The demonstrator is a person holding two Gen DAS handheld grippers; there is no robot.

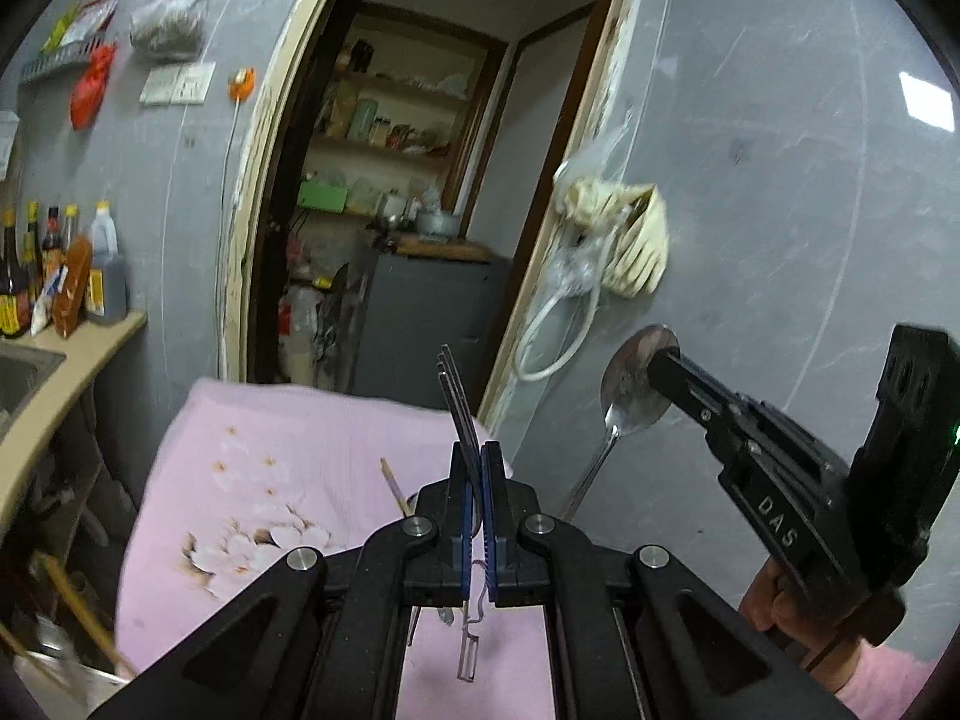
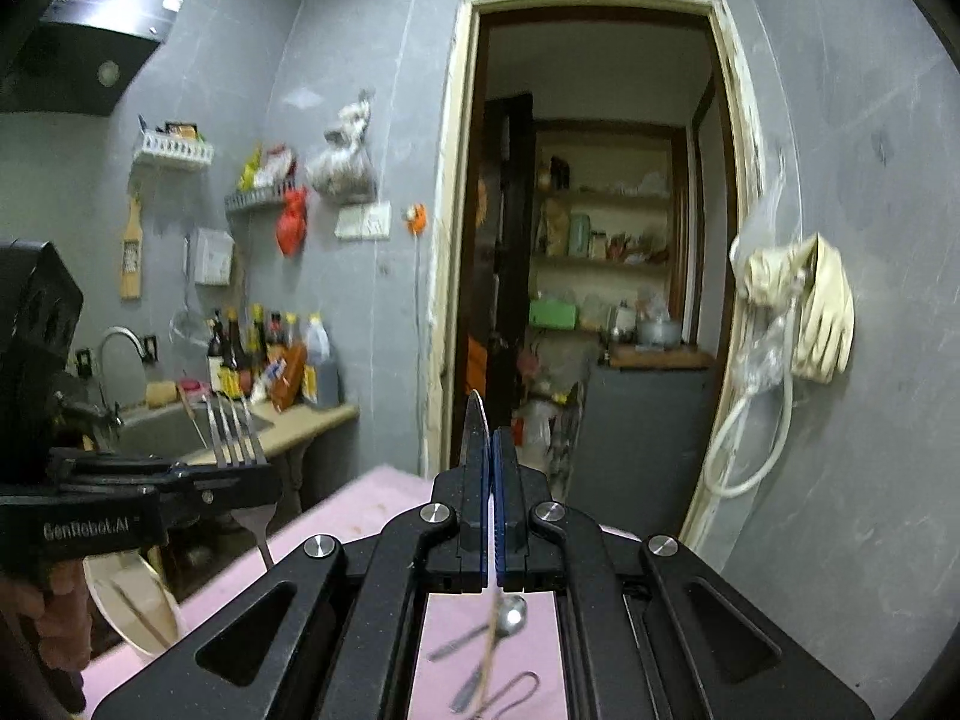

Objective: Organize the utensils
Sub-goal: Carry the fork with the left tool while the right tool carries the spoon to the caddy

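So both hands are loaded and lifted clear of the pink cloth [image 1: 252, 480]. The left hand-held gripper [image 1: 474, 480] is clamped narrow on a fork [image 1: 459, 414], tines pointing up and slightly away, handle hanging below the jaws. The right hand-held gripper [image 2: 491, 480] is pinched shut on a spoon [image 1: 630, 384], gripping it at the bowl with the handle trailing down toward the cloth. Both utensils run roughly upright, so dropping them into any holder would mean tipping them first, I'd guess. Seen from the left wrist, the spoon sits just right of the fork, near but not touching. More cutlery [image 2: 504, 624] lies on the cloth under the right hand, so sorting isn't finished. A bowl [image 2: 129, 606] with chopsticks sits off the cloth's left edge, nearer the left hand.
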